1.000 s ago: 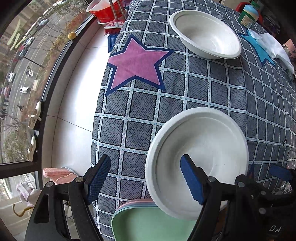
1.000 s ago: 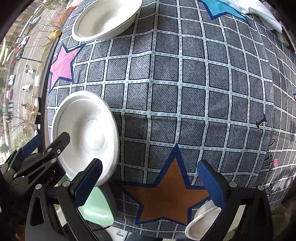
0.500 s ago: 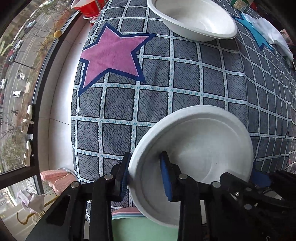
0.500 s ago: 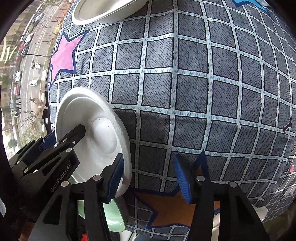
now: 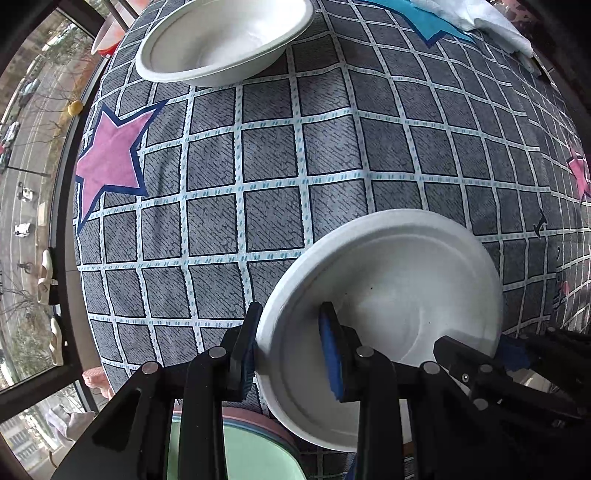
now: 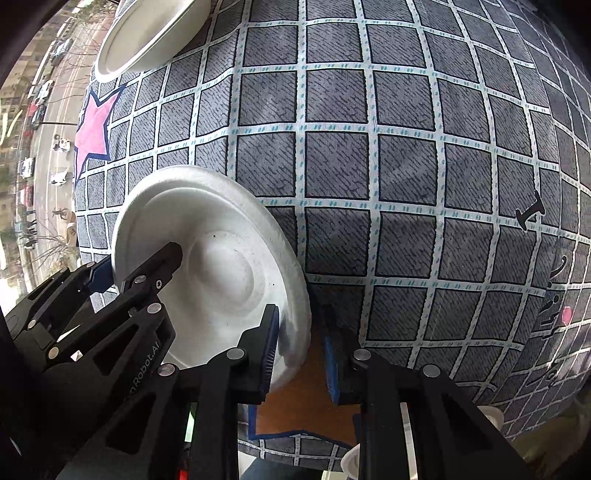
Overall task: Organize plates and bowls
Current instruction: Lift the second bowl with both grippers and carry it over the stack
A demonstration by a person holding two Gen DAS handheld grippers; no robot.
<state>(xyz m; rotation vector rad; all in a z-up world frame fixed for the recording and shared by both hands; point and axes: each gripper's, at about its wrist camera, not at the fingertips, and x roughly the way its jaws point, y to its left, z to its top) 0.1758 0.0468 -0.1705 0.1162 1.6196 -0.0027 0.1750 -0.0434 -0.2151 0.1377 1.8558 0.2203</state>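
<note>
A white bowl [image 5: 399, 295] is held tilted above the checked tablecloth near the table's front edge. My left gripper [image 5: 290, 350] is shut on its left rim, one finger inside and one outside. The same bowl shows in the right wrist view [image 6: 218, 266]. My right gripper [image 6: 301, 354] has its jaws around the bowl's right rim with a gap still between them; its left pad [image 6: 271, 347] touches the rim. A second white bowl [image 5: 225, 40] stands on the cloth at the far left, also in the right wrist view [image 6: 147, 33].
A stack of pastel plates [image 5: 236, 450], green on top, sits below the table's front edge. A white cloth [image 5: 476, 18] lies at the far right. A window with a dark frame [image 5: 62, 206] runs along the left. A small white dish [image 6: 351, 461] sits under the front edge.
Both grippers closed in on the near bowl: the left one shut on its left rim, the right one narrowed around its right rim. The bowl has risen and tilted.
</note>
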